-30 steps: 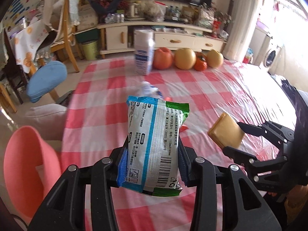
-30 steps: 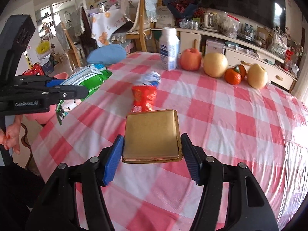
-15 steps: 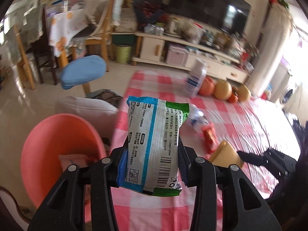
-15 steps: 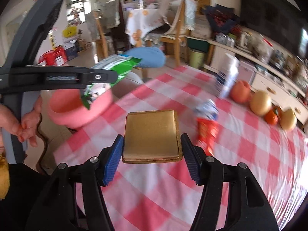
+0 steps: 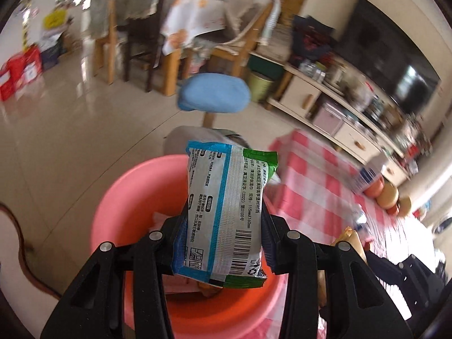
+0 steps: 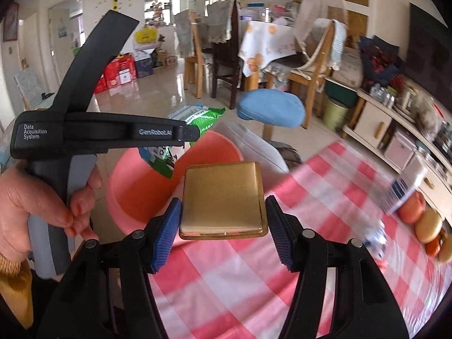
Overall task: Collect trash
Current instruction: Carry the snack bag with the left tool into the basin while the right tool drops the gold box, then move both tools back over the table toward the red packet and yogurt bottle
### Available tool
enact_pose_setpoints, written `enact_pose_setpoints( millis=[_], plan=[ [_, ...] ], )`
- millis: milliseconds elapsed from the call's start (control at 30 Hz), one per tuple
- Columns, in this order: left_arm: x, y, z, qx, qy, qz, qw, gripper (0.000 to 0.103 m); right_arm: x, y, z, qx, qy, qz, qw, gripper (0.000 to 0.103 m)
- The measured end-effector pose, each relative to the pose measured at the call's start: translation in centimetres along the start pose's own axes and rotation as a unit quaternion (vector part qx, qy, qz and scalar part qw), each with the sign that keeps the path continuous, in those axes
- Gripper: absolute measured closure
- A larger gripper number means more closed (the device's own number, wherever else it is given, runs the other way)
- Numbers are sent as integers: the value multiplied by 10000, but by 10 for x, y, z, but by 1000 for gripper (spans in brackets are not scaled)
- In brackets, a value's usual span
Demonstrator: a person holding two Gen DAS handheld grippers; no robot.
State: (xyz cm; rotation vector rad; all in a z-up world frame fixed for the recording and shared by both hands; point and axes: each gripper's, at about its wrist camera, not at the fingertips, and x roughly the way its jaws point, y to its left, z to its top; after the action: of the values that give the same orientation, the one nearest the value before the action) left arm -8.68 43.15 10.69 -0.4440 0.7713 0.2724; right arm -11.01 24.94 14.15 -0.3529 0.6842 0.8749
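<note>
A glossy tiled floor [image 6: 158, 90] runs back to wooden chairs [image 6: 313, 65] draped in pale cloth, and beside me a table under a pink-and-white checked plastic cover [image 6: 325, 212] shines slick in the light. My left tongs [image 5: 223, 250] are pinched narrow on a crinkly foil wet-wipe packet [image 5: 226, 212], silver and blue with a green end and a barcode, standing upright between the ribbed pads. It hangs right over the round pink plastic basin [image 5: 124, 197], which sits beside the table edge with some pale wrappers inside, though what lies in there is mostly hidden behind the packet, so I can't tell more. My right tongs [image 6: 223, 226] are clamped at a middling width on a flat square gold packet [image 6: 223, 200], smooth and metallic with crimped edges, held above the table's edge near the basin. From the right wrist view, my left hand [image 6: 36, 197] grips the grey handle, and that black tool arm crosses in front of the basin. A blue cushioned stool [image 6: 271, 108] stands just beyond the basin. Farther along the cloth sit a blurred white carton [image 6: 406, 189], round fruit [image 6: 423, 220] and a crumpled wrapper [image 6: 375, 236].
</note>
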Motion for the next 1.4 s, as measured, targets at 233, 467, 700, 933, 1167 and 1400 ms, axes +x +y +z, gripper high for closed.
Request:
enact_pose_setpoints(
  millis=[233,467,700,933,1167,1400],
  plan=[
    [15,31,3,-468,90,289,9984,51,38,17,11,-299,190,16,9994,37],
    [0,15,1,-197,-136,359,9991,23,31,-4,-12,222,-4,-226,9995,16],
    [-17,-20,0,213,-546,68,9983,14,3,-33,-40,887,-206,-378,9951,11],
    [-25,-61,-5,702,-820,-478,9930,11,-30,-58,-65,1217,-488,-505,9901,5],
    [-27,-93,-10,907,-808,-660,9904,11,-55,-76,-87,1340,-557,-681,9871,4],
    [-29,-131,-17,1255,-701,-634,9876,11,-77,-91,-104,1316,-523,-932,9855,4]
  ],
)
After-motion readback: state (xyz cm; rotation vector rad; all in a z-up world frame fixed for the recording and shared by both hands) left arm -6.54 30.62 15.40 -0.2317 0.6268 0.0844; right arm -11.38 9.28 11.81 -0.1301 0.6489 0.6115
